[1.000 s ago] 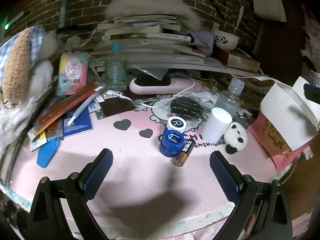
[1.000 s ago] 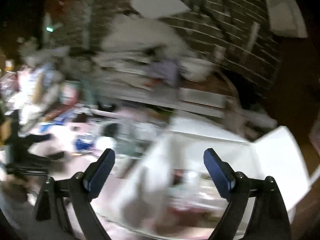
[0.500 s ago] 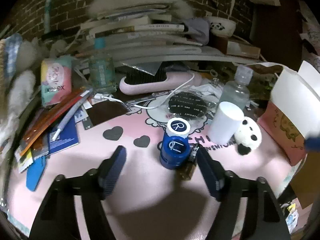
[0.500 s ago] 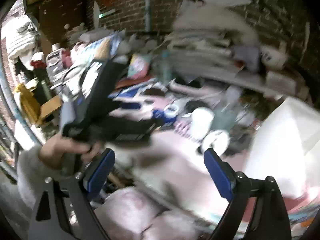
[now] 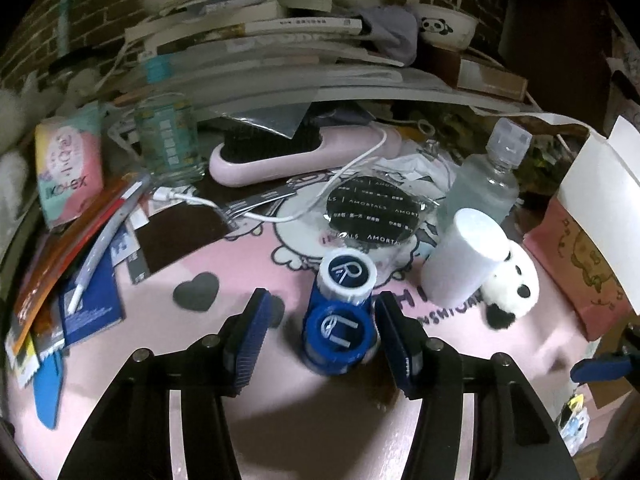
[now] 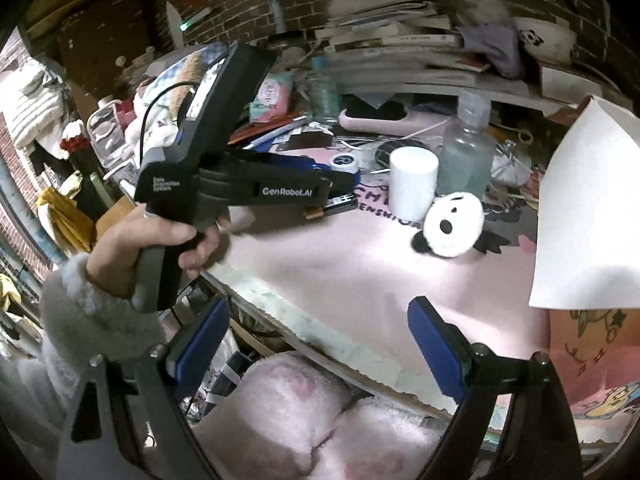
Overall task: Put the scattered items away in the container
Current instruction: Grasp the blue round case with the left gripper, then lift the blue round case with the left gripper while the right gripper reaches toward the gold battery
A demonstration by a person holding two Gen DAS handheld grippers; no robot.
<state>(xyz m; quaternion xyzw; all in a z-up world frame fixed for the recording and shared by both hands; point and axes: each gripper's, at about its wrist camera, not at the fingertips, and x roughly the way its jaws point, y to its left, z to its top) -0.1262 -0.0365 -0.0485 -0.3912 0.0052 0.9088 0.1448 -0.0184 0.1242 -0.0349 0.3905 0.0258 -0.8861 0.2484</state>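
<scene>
Two blue jaws of the left gripper (image 5: 318,334) straddle the blue twin-cap contact lens case (image 5: 340,316) on the pink cartoon-print bench (image 5: 248,264) — partly closed, right jaw touching or all but touching the case, left jaw with a gap, so nothing is gripped yet. The case stands near the bench's front middle, its white-rimmed "R" cap behind the blue "L" cap.

Just right of it stands a white plastic cylinder (image 5: 460,258) with a small fluffy panda toy (image 5: 510,290) leaning on it, and a clear plastic bottle (image 5: 486,184) behind. A brown-ended battery (image 6: 334,206), seen from the right wrist view, lies close against the case's far side — hidden from the left camera.

Over on the right, the right gripper (image 6: 316,344) hangs off the bench edge, jaws wide and empty, beside the pink paper bag with white flaps (image 6: 592,220), which I take as the container.

To do this well: centre the case between the pads, shifting slightly right so both meet it together, and close low on the blue body, not the caps. Watch the battery; a skewed squeeze could knock it rolling. Then lift straight before swinging towards the bag.
</scene>
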